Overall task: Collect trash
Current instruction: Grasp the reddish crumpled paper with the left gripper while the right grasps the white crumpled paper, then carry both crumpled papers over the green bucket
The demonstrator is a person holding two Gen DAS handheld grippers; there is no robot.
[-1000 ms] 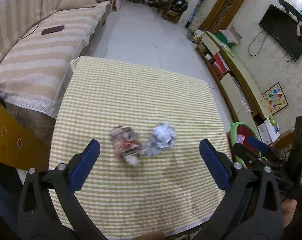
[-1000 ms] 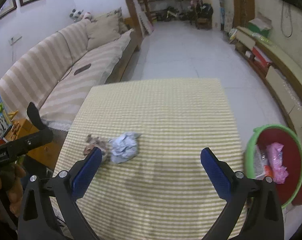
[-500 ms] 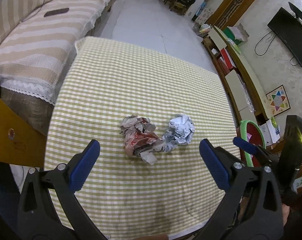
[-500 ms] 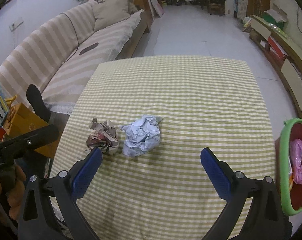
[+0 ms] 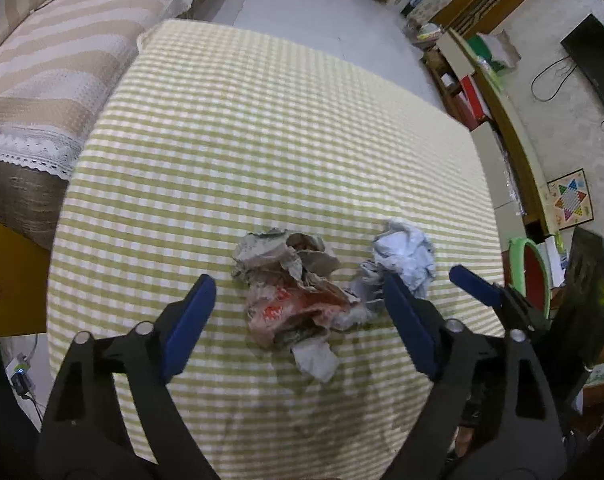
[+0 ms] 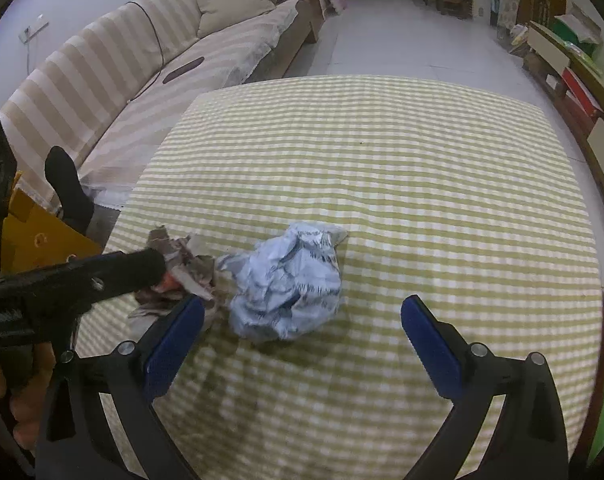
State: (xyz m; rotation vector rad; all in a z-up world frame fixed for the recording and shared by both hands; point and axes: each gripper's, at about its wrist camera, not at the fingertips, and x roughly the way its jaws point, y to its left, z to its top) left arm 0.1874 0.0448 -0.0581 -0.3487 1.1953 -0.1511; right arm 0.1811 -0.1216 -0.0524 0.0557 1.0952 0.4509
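Note:
Two crumpled paper balls lie side by side on the green-checked table (image 5: 262, 128). The brown and red ball (image 5: 292, 294) sits between the open fingers of my left gripper (image 5: 300, 322), which is just above the cloth. The pale blue-white ball (image 6: 288, 282) lies to its right, and it also shows in the left wrist view (image 5: 403, 258). My right gripper (image 6: 303, 342) is open around the near side of the blue-white ball. The brown ball shows in the right wrist view (image 6: 186, 266), partly hidden by the left gripper's finger.
A green-rimmed red bin (image 5: 531, 270) stands on the floor off the table's right edge. A striped sofa (image 6: 142, 64) runs along the left side. A yellow box (image 6: 34, 232) sits by the near left corner. A low cabinet (image 5: 497, 120) lines the right wall.
Both grippers have moved forward and down toward the table. The paper balls now lie between their open fingers instead of well ahead of them.

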